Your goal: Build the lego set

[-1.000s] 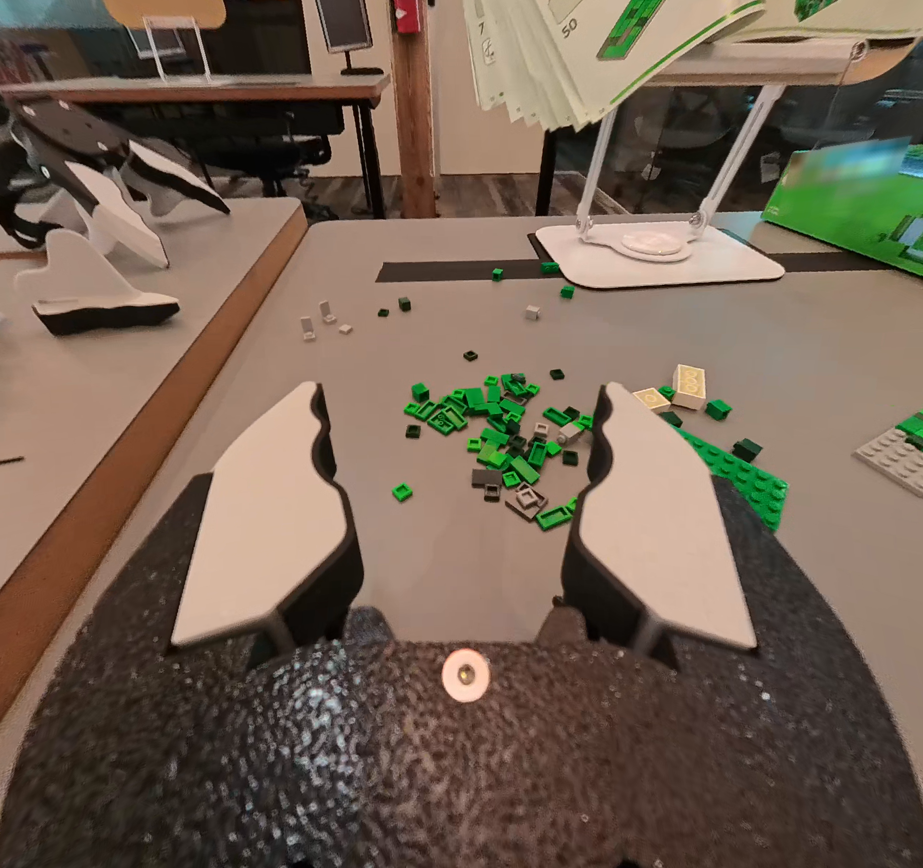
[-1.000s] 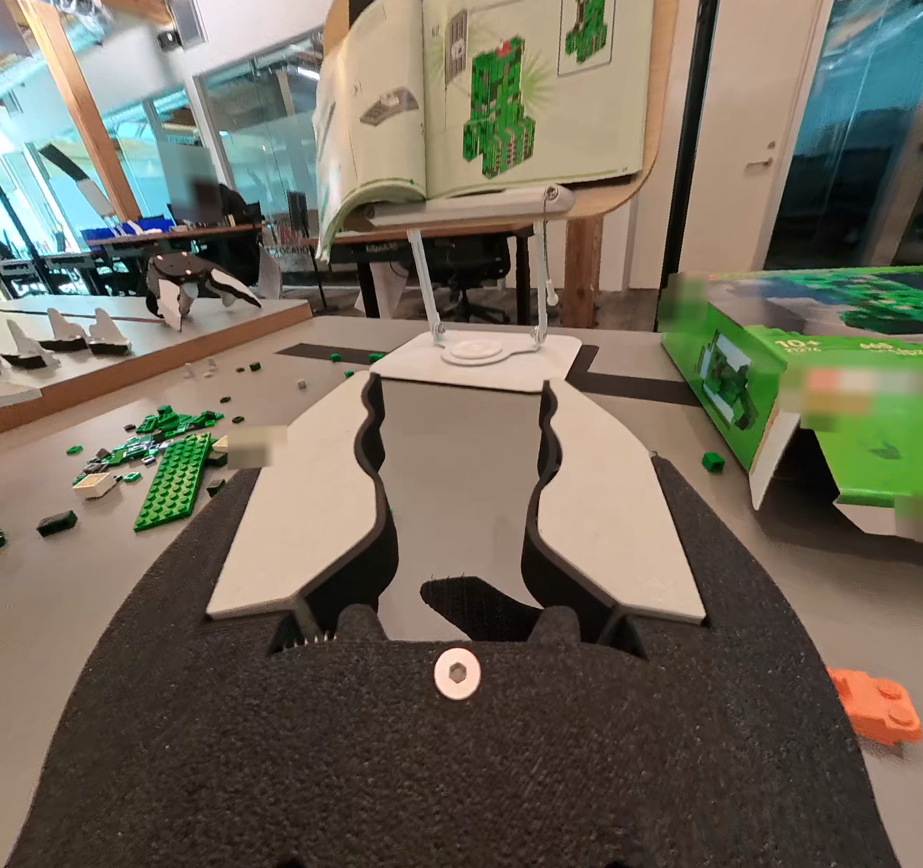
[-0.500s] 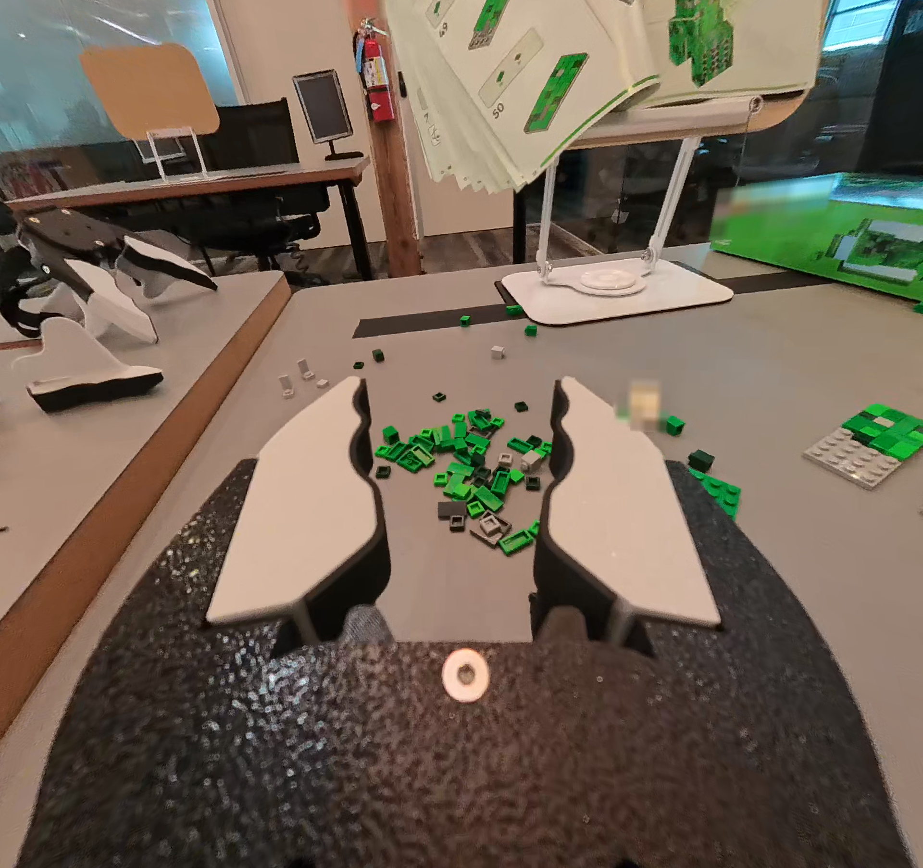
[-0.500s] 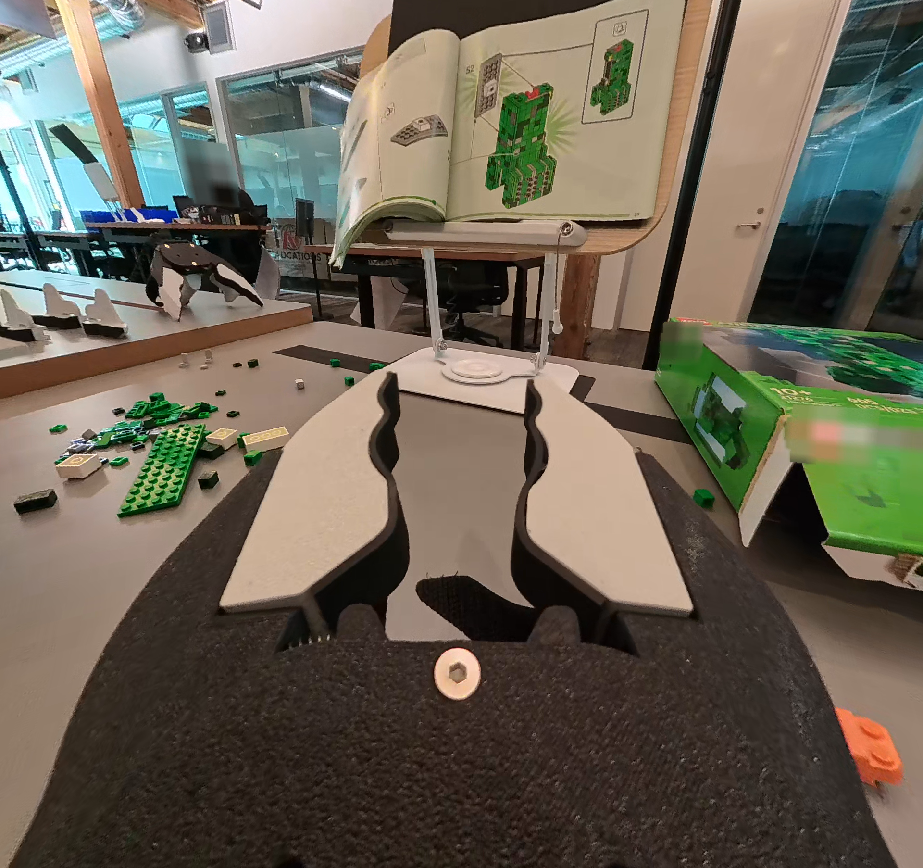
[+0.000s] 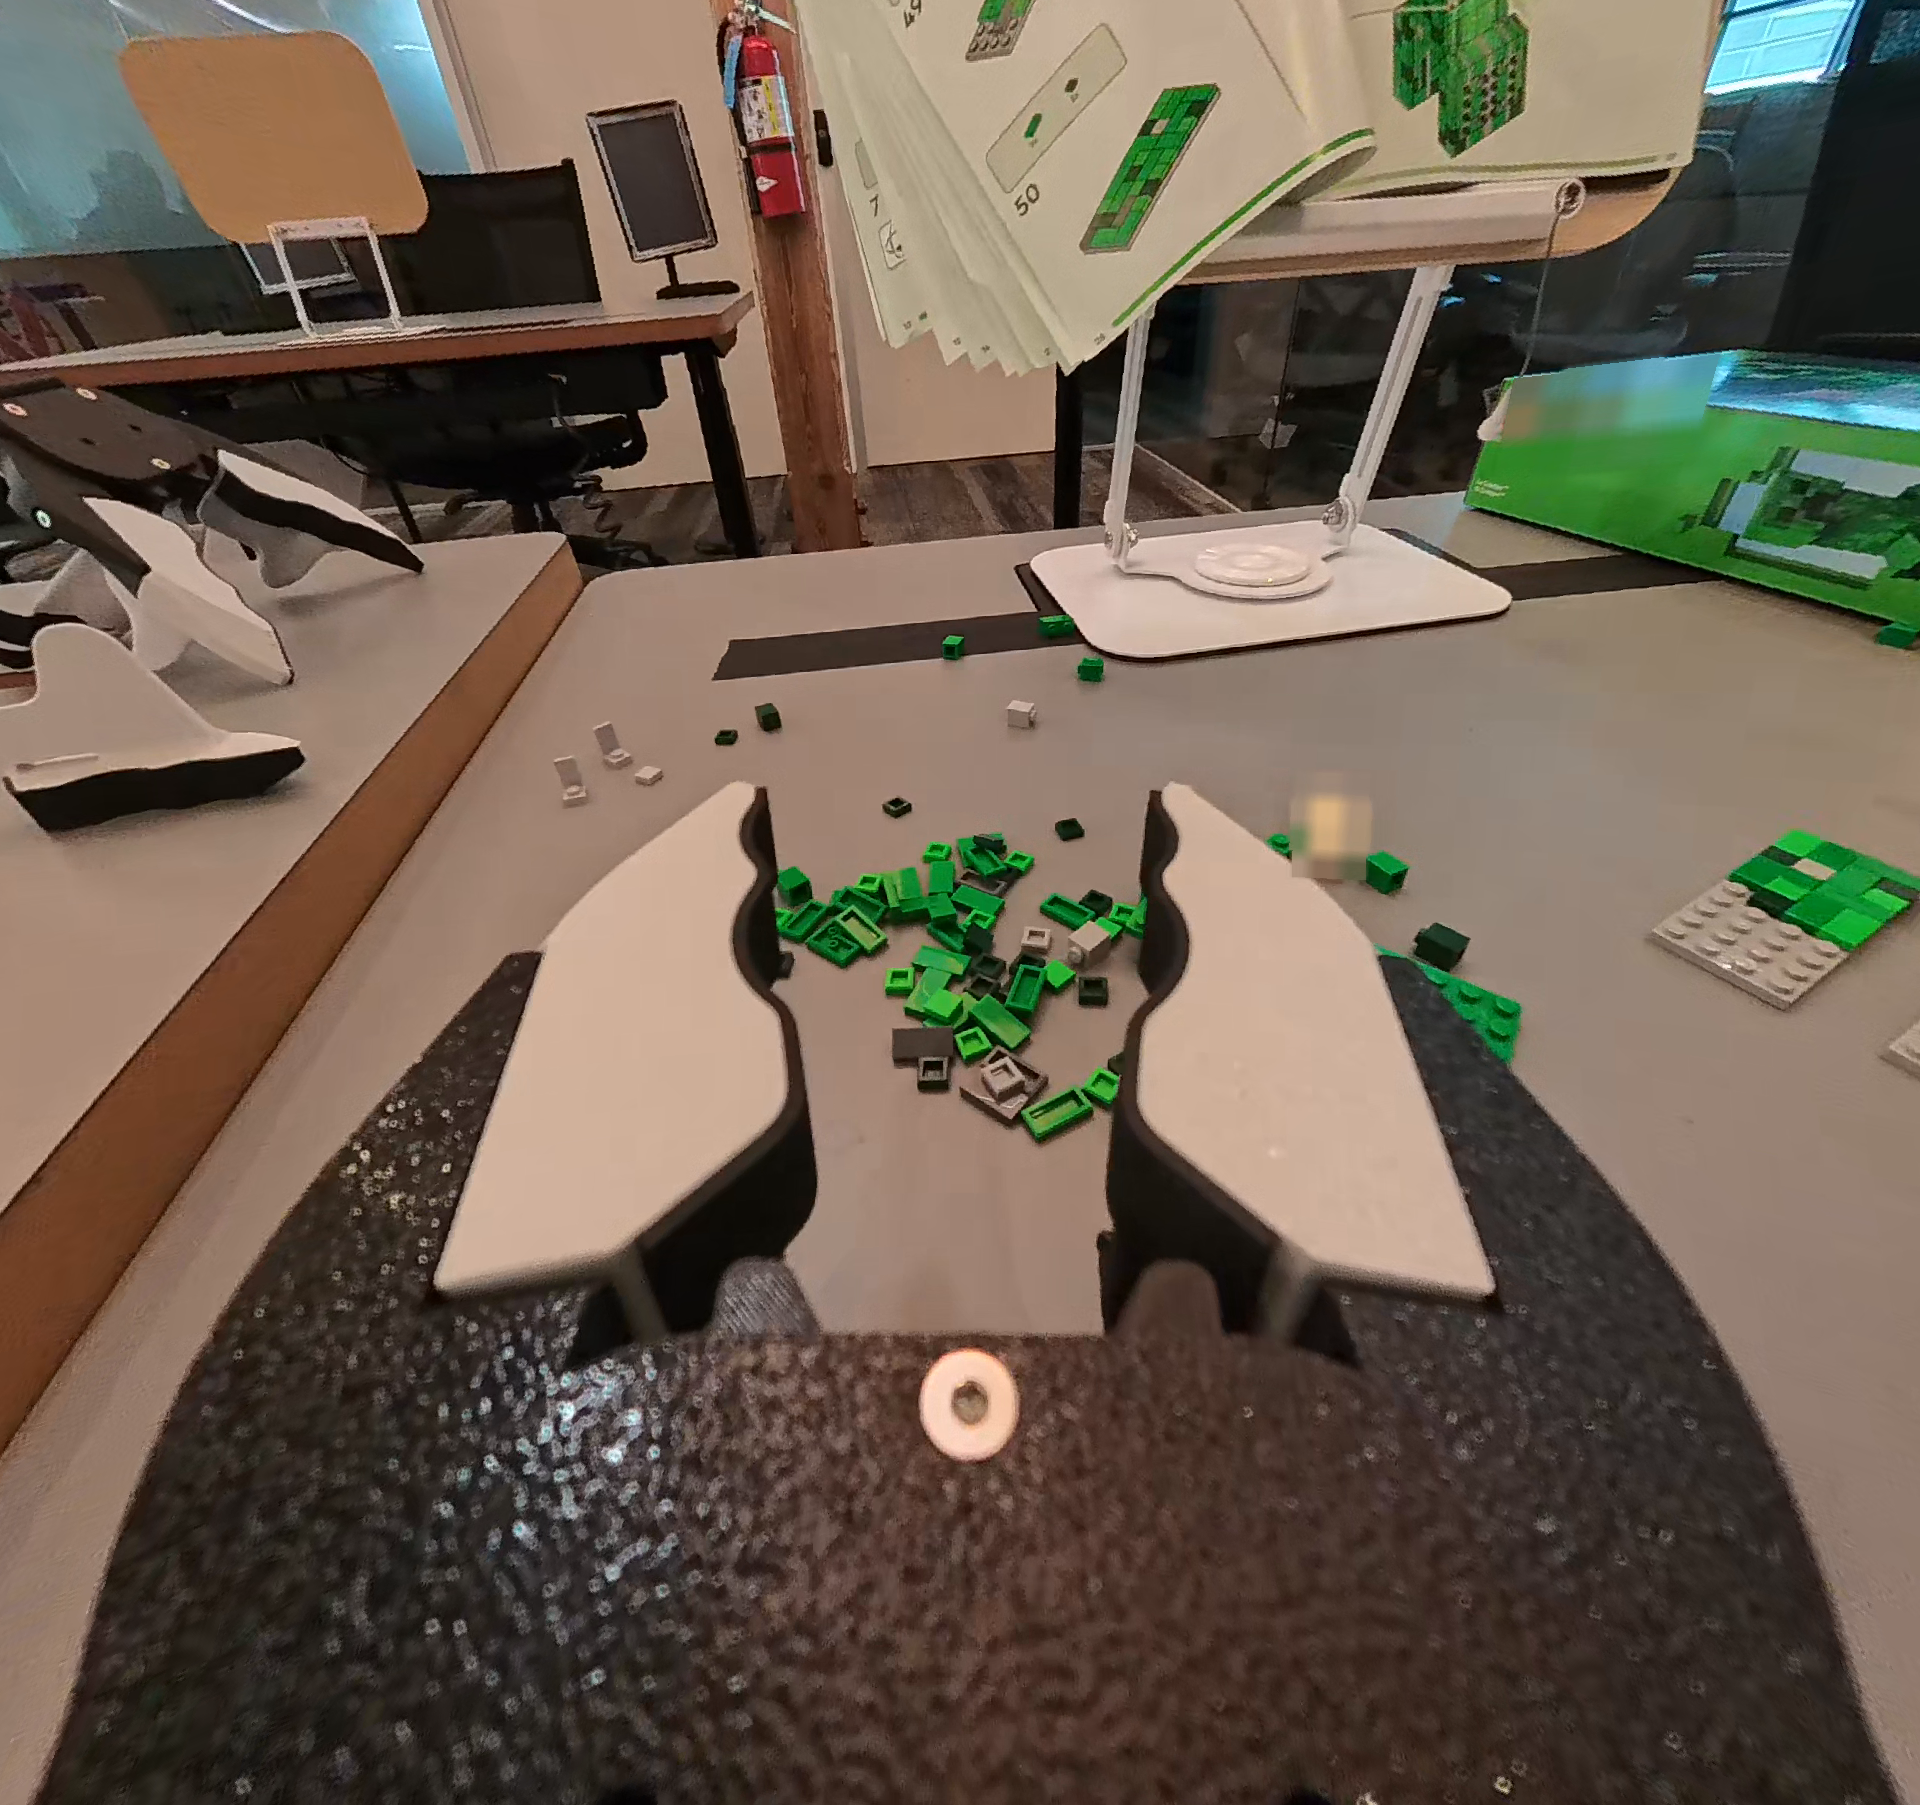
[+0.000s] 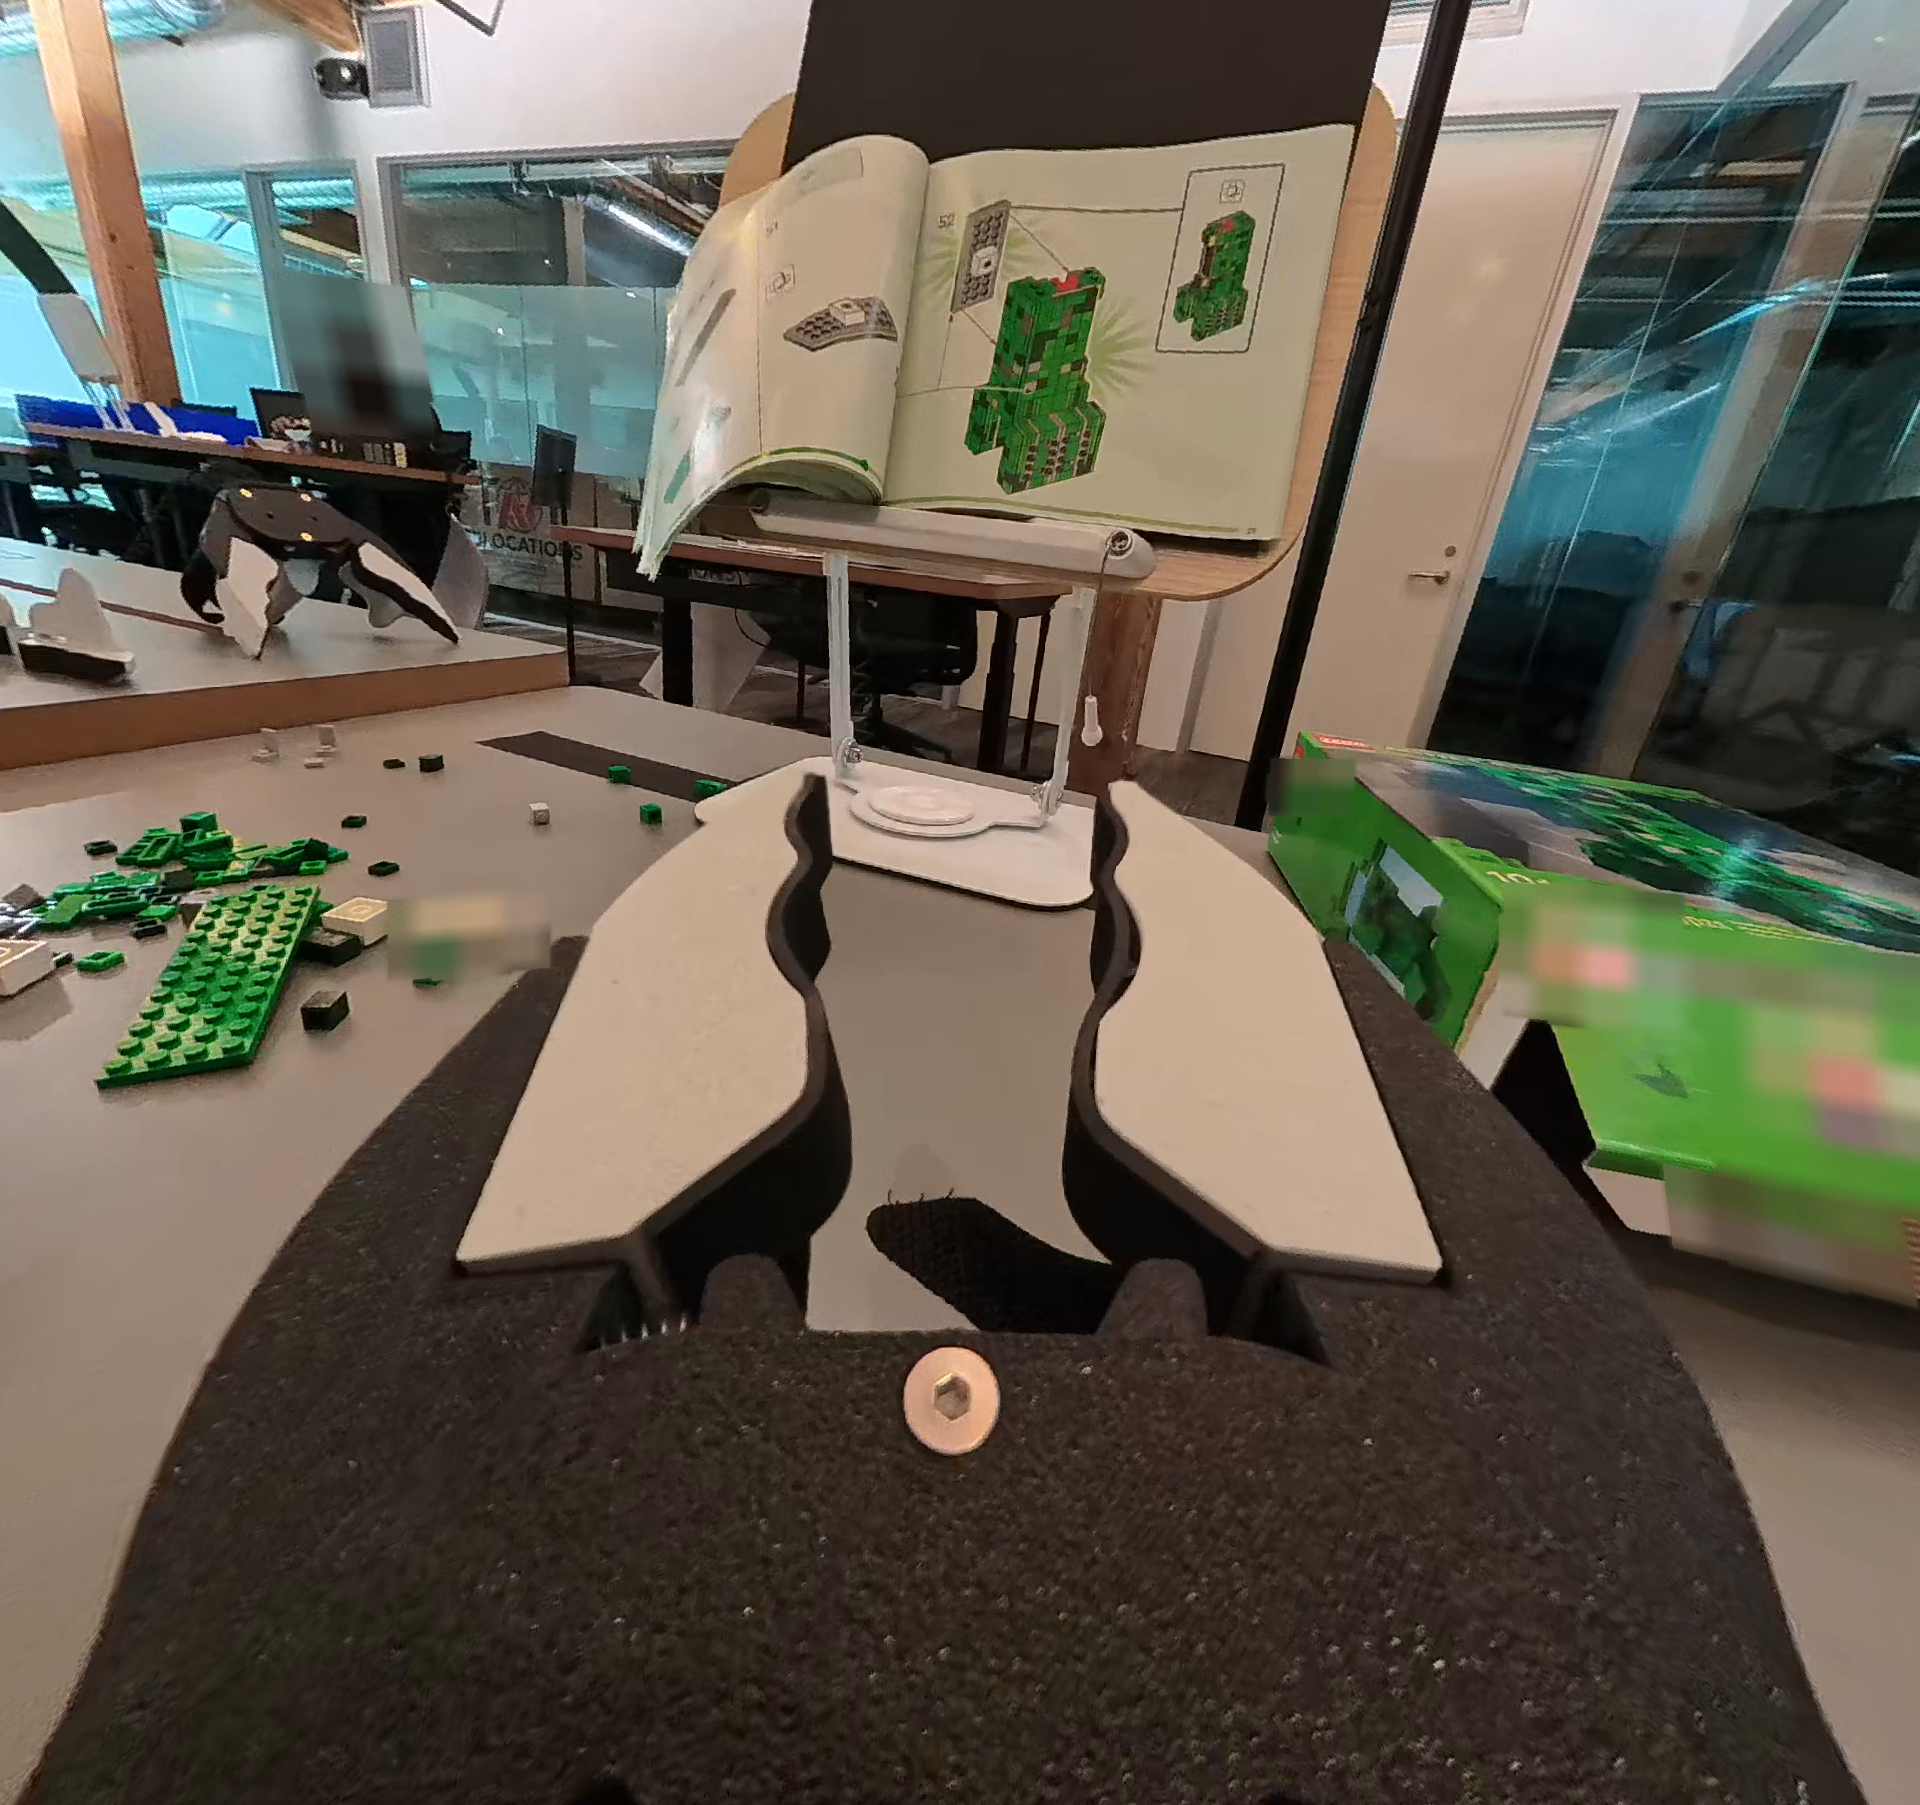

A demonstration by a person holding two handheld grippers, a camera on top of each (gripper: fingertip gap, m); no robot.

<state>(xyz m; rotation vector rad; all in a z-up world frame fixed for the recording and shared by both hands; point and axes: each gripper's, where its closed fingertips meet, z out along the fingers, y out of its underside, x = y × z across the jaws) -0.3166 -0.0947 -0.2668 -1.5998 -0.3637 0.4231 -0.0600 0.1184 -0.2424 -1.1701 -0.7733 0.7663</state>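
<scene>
— My left hand-held gripper (image 5: 956, 810) hangs over the grey bench (image 5: 1351, 737) with its two fingers apart and nothing between the pads. Below the gap lies a heap of small green pieces (image 5: 956, 934), with a few grey ones mixed in.

— And your right one?

— My right hand-held gripper (image 6: 961, 805) is also parted, a little narrower, and bare. It faces the white base of the book stand (image 6: 966, 846), which carries an open instruction booklet (image 6: 1039, 342).

— What lies around them?

— In the right wrist view, a long green studded plate (image 6: 213, 986) lies on the bench to the left, just beside the heap, and a green box (image 6: 1621, 966) stands to the right. In the left wrist view, a grey plate partly covered with green tiles (image 5: 1787, 914) sits well to the right of the fingers. Three small light-grey pieces (image 5: 603, 768) rest near the raised side platform (image 5: 312, 820), where spare gripper fingers (image 5: 135, 758) lie.
</scene>
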